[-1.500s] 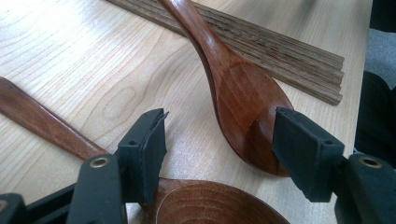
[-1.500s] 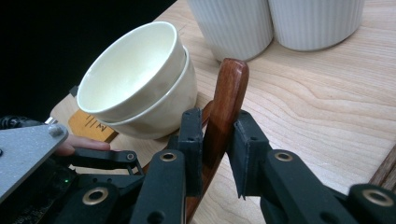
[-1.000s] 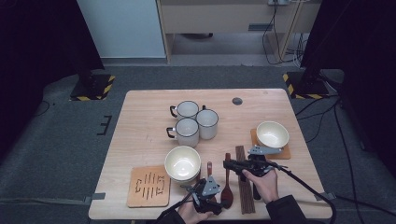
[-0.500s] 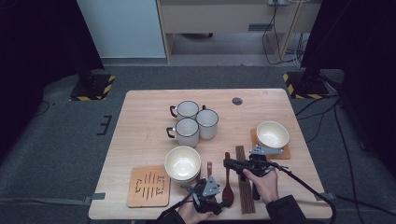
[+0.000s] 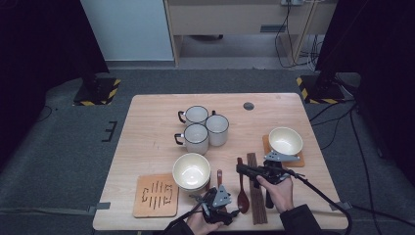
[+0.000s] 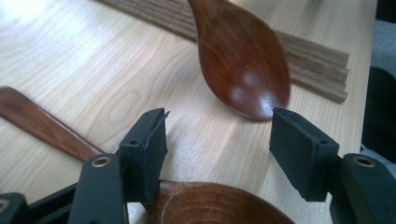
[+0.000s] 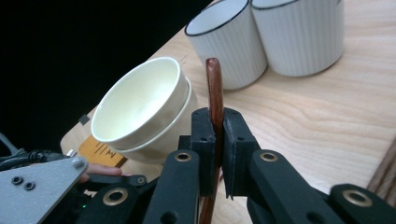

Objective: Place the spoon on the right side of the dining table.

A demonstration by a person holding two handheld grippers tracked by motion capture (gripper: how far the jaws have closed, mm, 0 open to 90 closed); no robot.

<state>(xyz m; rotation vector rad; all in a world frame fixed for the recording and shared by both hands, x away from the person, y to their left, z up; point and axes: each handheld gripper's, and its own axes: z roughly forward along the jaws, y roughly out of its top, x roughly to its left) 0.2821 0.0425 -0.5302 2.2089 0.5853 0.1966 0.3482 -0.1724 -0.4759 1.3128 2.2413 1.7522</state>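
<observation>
Two dark wooden spoons lie at the table's front. My right gripper (image 5: 241, 169) (image 7: 215, 121) is shut on the thin handle of one spoon (image 5: 242, 196) (image 7: 215, 84), and its jaws have just been closing on it. That spoon's bowl (image 6: 243, 70) lies just ahead of my left gripper (image 5: 230, 209) (image 6: 217, 135). The left jaws stand open low over the table and press on nothing. The second spoon (image 5: 219, 177) (image 6: 210, 207) lies under the left gripper, its bowl below the jaws and its handle running off to the left.
A bundle of wooden chopsticks (image 5: 255, 191) (image 6: 308, 56) lies beside the spoons. Two stacked cream bowls (image 5: 191, 171) (image 7: 140, 102) stand left of them, with a wooden coaster (image 5: 155, 195) farther left. Three white mugs (image 5: 200, 127) sit mid-table. Another bowl (image 5: 285, 141) rests on a coaster at the right.
</observation>
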